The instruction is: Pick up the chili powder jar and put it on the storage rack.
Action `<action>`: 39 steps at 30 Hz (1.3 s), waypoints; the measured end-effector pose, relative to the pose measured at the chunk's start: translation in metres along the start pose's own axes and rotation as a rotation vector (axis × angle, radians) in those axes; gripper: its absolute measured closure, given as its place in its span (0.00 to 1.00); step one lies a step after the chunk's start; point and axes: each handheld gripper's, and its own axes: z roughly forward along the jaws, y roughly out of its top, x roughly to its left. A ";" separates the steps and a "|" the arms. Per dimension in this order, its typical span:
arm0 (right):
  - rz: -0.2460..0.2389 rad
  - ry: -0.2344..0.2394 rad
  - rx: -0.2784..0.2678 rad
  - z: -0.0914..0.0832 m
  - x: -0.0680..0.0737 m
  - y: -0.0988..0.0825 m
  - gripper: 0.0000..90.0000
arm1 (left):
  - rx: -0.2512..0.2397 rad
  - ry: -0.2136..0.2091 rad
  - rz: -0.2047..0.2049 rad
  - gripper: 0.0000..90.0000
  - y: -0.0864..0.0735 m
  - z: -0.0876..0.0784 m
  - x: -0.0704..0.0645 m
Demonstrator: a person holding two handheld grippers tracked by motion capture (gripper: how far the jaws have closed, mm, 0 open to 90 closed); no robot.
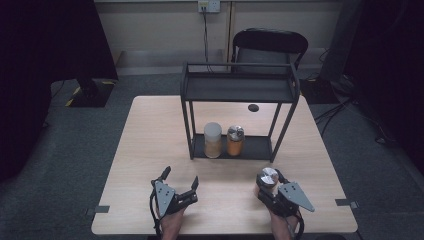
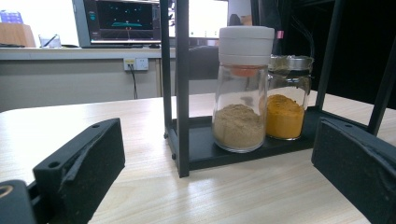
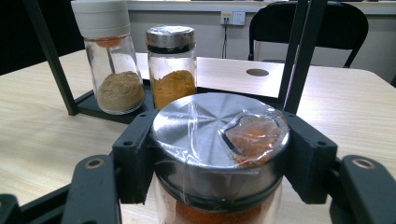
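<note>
A black two-shelf rack [image 1: 240, 90] stands at the middle of the wooden table [image 1: 150, 150]. Its lower shelf holds a white-capped jar of tan powder [image 1: 212, 140] [image 2: 240, 93] [image 3: 112, 60], and touching it on the right a metal-lidded jar of yellow-orange powder [image 1: 235, 141] [image 2: 287, 98] [image 3: 172, 65]. My right gripper [image 1: 267, 184] [image 3: 219, 154] is shut on a third jar [image 1: 267, 177] [image 3: 205, 130], metal-lidded with red-orange powder, near the table's front right. My left gripper [image 1: 181, 177] [image 2: 217, 186] rests at the front left, open, nothing between its jaws.
A black chair [image 1: 270, 42] stands behind the table's far edge. A dark round cap [image 1: 253, 107] sits in the tabletop behind the rack. The rack's upper shelf [image 1: 237, 87] is bare. A dark stand base [image 1: 90, 92] is on the floor at far left.
</note>
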 end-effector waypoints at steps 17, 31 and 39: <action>0.000 0.015 0.007 0.002 0.000 0.003 0.39 | 0.000 0.000 0.000 0.02 0.000 0.000 0.000; 0.005 0.026 0.005 0.006 0.000 0.009 0.39 | 0.000 0.000 0.001 0.02 0.000 0.000 0.000; -0.004 0.039 0.014 0.009 0.002 0.010 0.39 | 0.000 0.001 0.001 0.02 0.000 0.000 0.000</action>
